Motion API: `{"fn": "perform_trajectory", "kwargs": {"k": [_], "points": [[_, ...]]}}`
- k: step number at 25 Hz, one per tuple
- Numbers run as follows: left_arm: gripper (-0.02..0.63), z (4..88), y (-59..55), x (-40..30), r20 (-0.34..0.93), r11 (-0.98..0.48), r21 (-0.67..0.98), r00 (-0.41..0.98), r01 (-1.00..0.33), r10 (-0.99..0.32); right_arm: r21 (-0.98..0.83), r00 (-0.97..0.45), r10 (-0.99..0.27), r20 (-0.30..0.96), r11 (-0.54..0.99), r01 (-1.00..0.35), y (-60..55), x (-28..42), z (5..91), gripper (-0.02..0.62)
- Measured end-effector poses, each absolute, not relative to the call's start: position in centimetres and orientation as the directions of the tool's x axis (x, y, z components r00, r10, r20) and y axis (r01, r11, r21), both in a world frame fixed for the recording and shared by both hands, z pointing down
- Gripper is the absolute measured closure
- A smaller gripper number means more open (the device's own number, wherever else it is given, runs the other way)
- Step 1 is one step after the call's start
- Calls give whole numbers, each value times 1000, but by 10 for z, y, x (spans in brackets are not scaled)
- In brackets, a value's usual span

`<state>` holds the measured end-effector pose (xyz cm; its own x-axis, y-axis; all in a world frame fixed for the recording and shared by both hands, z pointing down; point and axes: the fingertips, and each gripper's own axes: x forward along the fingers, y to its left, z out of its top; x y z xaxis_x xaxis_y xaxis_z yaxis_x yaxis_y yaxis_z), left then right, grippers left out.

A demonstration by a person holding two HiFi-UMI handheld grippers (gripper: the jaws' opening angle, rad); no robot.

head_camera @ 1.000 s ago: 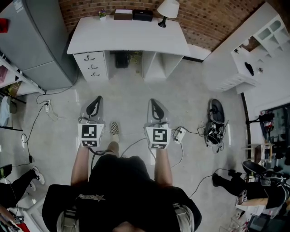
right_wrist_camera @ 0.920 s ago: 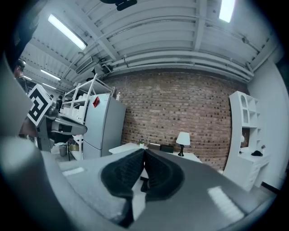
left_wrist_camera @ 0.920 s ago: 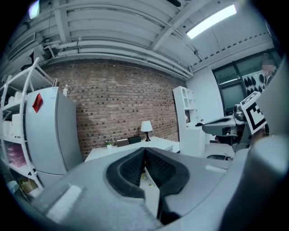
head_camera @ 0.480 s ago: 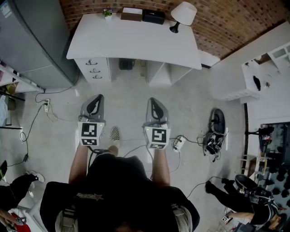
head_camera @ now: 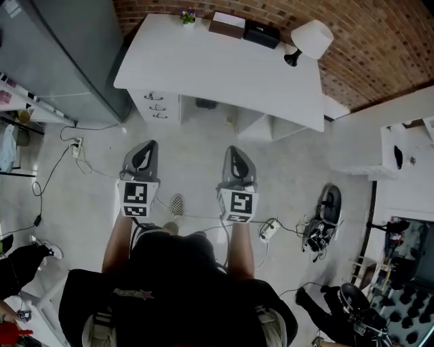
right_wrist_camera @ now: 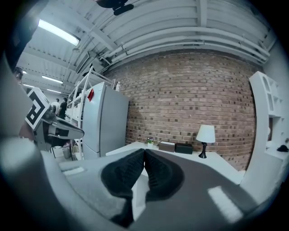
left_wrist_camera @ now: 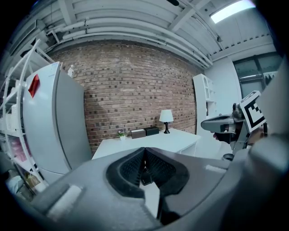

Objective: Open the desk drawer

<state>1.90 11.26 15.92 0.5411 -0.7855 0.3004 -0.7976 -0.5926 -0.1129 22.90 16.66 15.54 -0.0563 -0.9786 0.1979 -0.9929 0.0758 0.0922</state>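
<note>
The white desk (head_camera: 224, 64) stands against the brick wall. Its drawer stack (head_camera: 157, 107), three fronts with small handles, sits under its left end, and all three are closed. My left gripper (head_camera: 141, 148) is held out over the floor, short of the drawers and a little left of them, with its jaws shut and empty. My right gripper (head_camera: 234, 152) is level with it, facing the open bay under the desk, also shut on nothing. In the left gripper view the shut left gripper (left_wrist_camera: 144, 151) points at the desk top (left_wrist_camera: 153, 140). The right gripper (right_wrist_camera: 144, 152) shows the same there.
A grey fridge (head_camera: 61, 54) stands left of the desk. A lamp (head_camera: 310, 37), two boxes (head_camera: 244, 28) and a small plant (head_camera: 188, 16) sit on the desk's back edge. Cables, a power strip (head_camera: 269, 230) and black gear (head_camera: 325, 217) lie on the floor at right. White shelving (head_camera: 407, 146) lines the right wall.
Both grippers have travelled forward together towards the desk, which now looks nearer and sits further right in the head view. Their jaws stayed shut.
</note>
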Motion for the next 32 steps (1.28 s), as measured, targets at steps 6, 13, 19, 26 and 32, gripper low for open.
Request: {"fn": "perform_trajectory", "kwargs": {"k": [6,13,19,26,32], "points": [[595,176,83,-14,327,-536,-100,482,-838,-813,88,-123,-969,213,145,-986,121,201,170,591],[595,196,61,-43,340,-469,-73,420,-880,-842,85,-187,-951,247,214,-973,86,174,190,591],[595,226,36,-53,349,-415,-48,374,-908,-859,72,-258,-922,287,290,-954,49,154,226,591],[595,297,-6,-69,403,-342,-16,307,-940,-862,60,-315,-888,335,354,-933,-9,136,295,591],[595,375,-37,-82,442,-288,12,263,-958,-857,24,-344,-859,378,381,-924,-49,125,372,591]]}}
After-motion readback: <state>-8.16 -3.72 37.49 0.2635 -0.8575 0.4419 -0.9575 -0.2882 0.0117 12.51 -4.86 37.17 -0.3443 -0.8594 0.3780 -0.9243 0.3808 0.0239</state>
